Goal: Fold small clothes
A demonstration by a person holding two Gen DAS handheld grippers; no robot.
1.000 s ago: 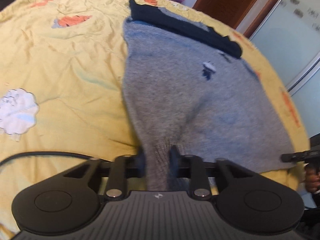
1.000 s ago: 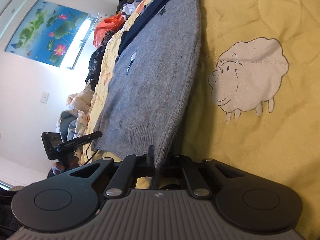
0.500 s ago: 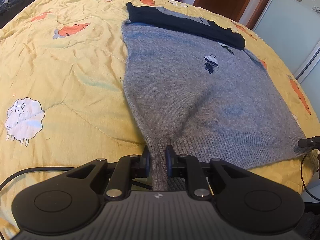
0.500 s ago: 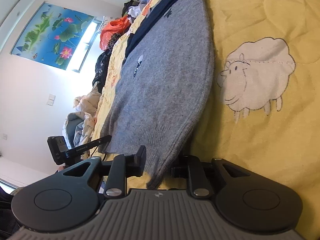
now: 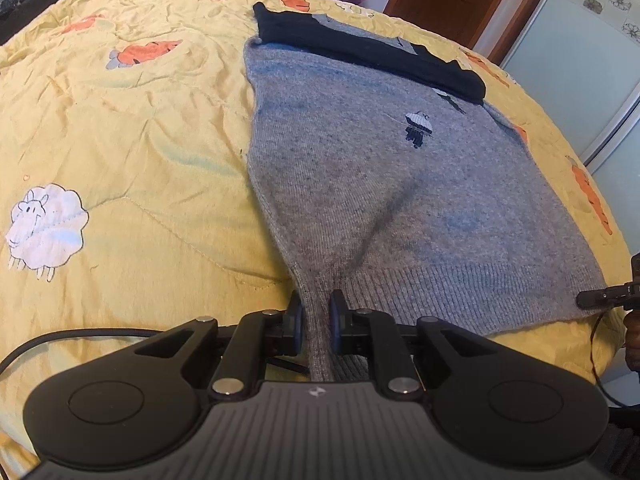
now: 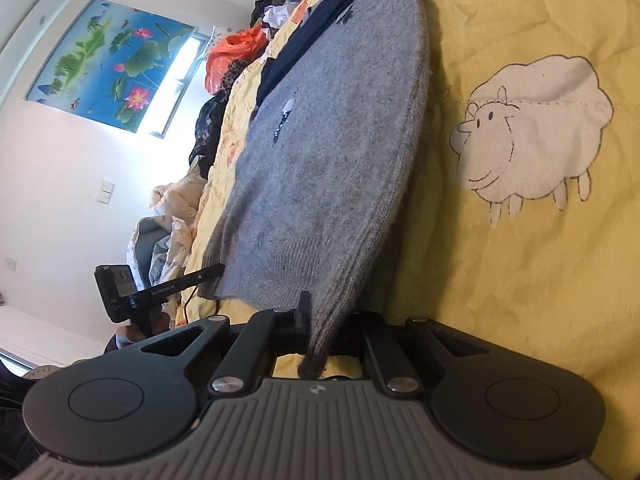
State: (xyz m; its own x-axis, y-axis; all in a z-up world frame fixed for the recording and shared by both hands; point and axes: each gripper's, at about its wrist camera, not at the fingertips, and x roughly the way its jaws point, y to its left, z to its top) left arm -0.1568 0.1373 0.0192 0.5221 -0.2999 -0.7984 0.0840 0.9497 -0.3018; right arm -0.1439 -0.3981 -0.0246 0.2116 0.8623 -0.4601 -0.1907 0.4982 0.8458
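Both claws have loosened since a second ago: the right gripper (image 6: 326, 320), then pinched on the hem, now has its jaws spread wide with the hem corner only draped between them, and the left gripper (image 5: 315, 322) has eased a little around its bunched corner. From the left wrist view the pads (image 5: 296, 320) stand close on either side of the gathered knit, but whether they press it cannot be told.

That view looks along the grey sweater (image 5: 380, 184) from its ribbed hem up to a navy band (image 5: 360, 54) across the far end, with a small navy-and-white motif (image 5: 417, 126) on the chest. It lies flat on a yellow quilt (image 5: 120, 140) printed with sheep and carrots; the right claw's fingertip shows at the hem's far corner. Only the right wrist view, turned sideways, shows the lotus picture (image 6: 108, 76) on the wall, the heap of clothes (image 6: 236, 52) beyond the bed, and the left claw held at the opposite corner.

The right gripper's far finger is largely hidden behind the hanging knit, and the sweater's sleeves cannot be made out in either view.
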